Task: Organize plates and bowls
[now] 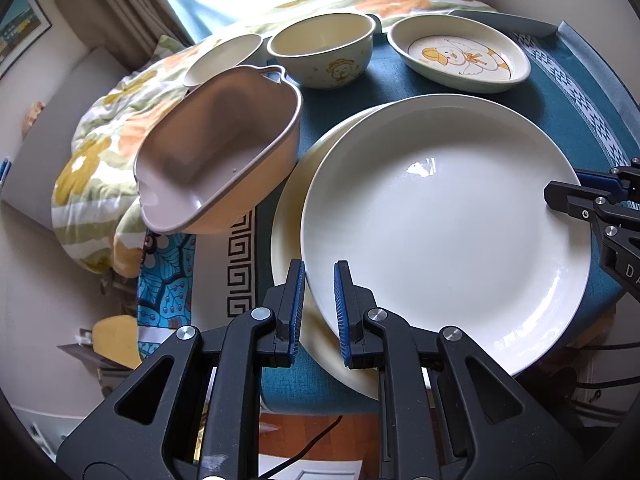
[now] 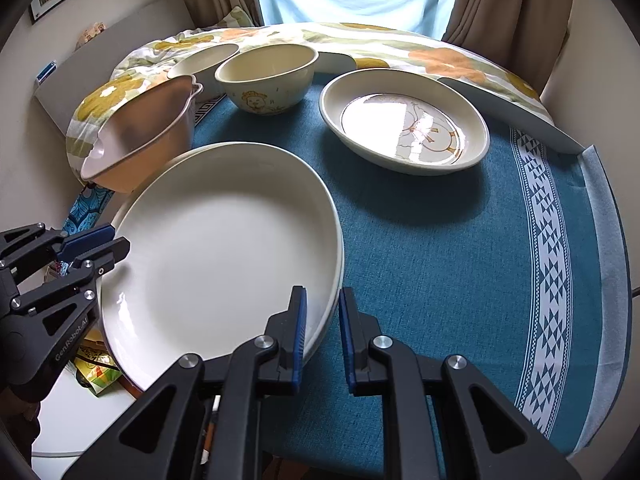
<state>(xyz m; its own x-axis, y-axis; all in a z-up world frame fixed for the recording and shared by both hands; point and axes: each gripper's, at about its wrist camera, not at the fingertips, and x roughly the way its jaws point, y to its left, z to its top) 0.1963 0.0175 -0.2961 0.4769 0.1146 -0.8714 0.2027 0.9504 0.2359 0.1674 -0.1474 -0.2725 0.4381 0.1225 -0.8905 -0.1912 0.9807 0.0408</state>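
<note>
Nearest my left wrist camera, the left tongs [image 1: 319, 300] stand part open astride the near-left rim of the white plate [image 1: 444, 232], gripping nothing that I can see. That plate sits stacked on a cream plate [image 1: 288, 240], whose edge peeks out on the left; the right view shows the pair only as two rims close together. From the right wrist camera, the right tongs [image 2: 323, 332] are likewise part open over the near-right edge of the white plate [image 2: 216, 256], one finger over the plate and the other outside it above the teal tablecloth [image 2: 440, 248]; I cannot tell whether either pad touches. Each view catches the other tongs at the plate's opposite rim. Left of the plates, a pink bowl [image 1: 216, 160] with small handles sits tilted at the table's left edge. Farther back stand a cream bowl with a cartoon figure [image 1: 324, 54] and a smaller white bowl [image 1: 224, 58] to its left. At far right lies an oval dish [image 1: 460, 54]; its duck picture is clear in the left view, but glare washes it out in the right view. A floral quilt [image 2: 400, 46] lies beyond the table.
</note>
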